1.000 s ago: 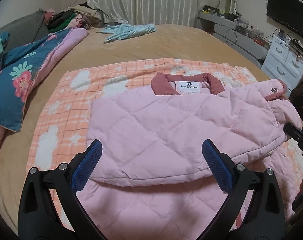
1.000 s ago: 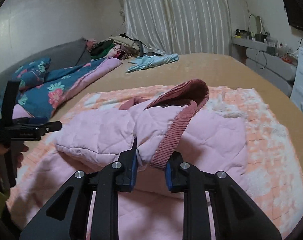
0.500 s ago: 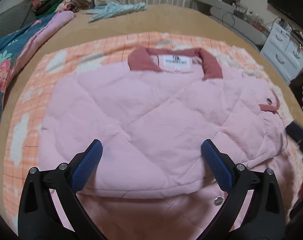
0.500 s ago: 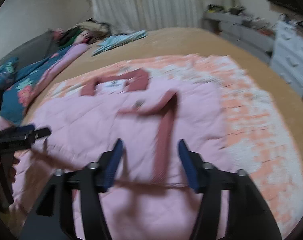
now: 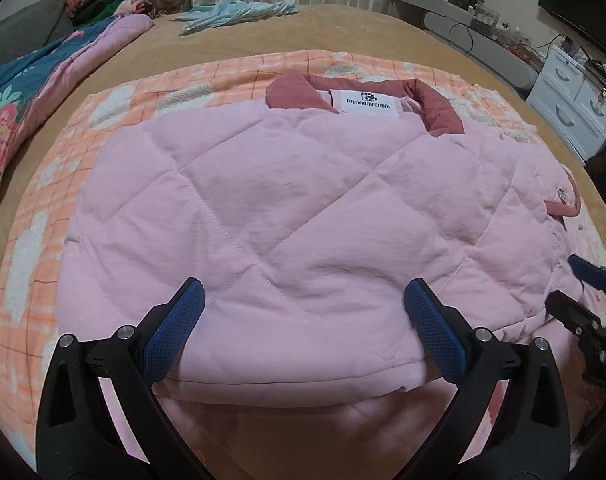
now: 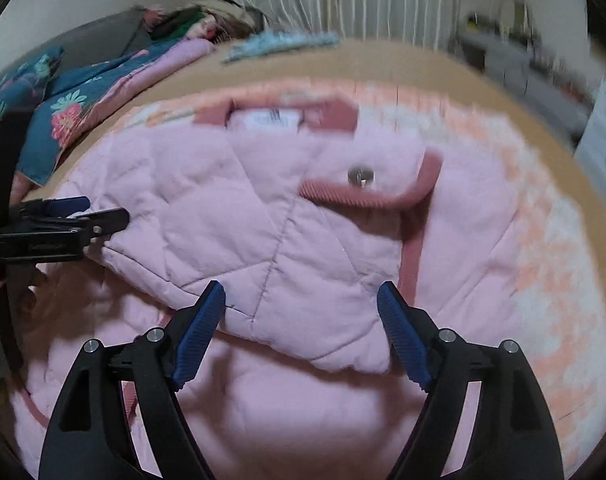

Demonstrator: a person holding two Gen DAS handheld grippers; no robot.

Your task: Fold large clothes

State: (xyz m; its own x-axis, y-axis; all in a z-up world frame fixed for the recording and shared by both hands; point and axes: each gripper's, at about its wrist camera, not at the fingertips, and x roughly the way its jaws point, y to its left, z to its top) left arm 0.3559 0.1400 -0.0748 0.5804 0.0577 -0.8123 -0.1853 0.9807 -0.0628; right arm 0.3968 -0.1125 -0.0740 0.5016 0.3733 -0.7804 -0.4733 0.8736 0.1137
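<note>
Just above the near folded edge of a pale pink quilted padded jacket (image 6: 287,240), the right gripper (image 6: 301,336) has just been opening; its blue pads stand apart with nothing clamped. The left gripper (image 5: 303,328) hovers likewise, jaws wide and empty. The jacket lies folded on an orange checked fleece blanket (image 5: 63,168) across a tan bed (image 5: 343,32), its dusty-rose ribbed collar (image 5: 295,94) far. It looks soft, puffy and light, likely springy; the thick near hem or the ribbed cuff (image 6: 367,198) seems the surest hold.
</note>
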